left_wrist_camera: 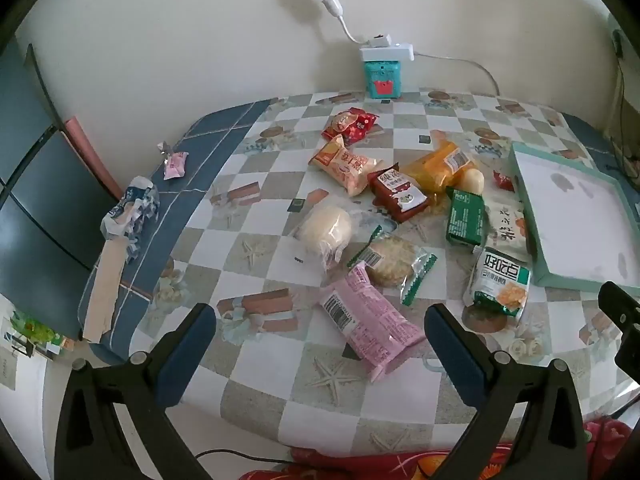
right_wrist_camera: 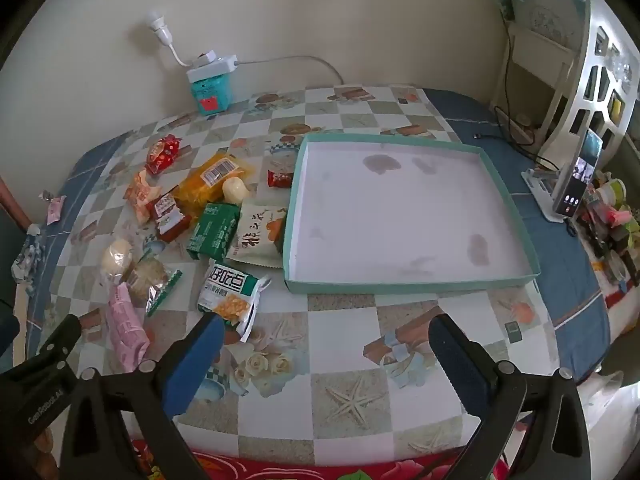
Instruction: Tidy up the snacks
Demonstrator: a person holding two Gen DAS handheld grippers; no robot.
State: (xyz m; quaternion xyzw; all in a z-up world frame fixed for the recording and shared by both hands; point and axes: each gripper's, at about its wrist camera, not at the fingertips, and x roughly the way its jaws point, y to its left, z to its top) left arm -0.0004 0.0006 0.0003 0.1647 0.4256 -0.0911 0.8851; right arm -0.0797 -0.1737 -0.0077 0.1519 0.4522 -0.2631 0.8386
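Several wrapped snacks lie scattered on the checkered table point(left_wrist_camera: 264, 364). A pink packet point(left_wrist_camera: 366, 318) lies just ahead of my left gripper point(left_wrist_camera: 320, 316), which is open and empty. A round rice cake point(left_wrist_camera: 390, 266), a white bun point(left_wrist_camera: 326, 230), a green packet point(left_wrist_camera: 465, 216) and a green-white cracker bag point(left_wrist_camera: 500, 280) lie beyond. A teal tray point(right_wrist_camera: 400, 284) with a white, empty floor sits to the right. My right gripper point(right_wrist_camera: 326, 326) is open and empty near the tray's front edge; the cracker bag point(right_wrist_camera: 230, 298) is by its left finger.
A teal box with a white power strip point(left_wrist_camera: 382, 68) stands at the back wall. Crumpled wrappers point(left_wrist_camera: 134, 210) lie on the table's left edge. A phone on a stand point(right_wrist_camera: 578, 178) and small items sit at the right. A dark chair point(left_wrist_camera: 36, 200) is at the left.
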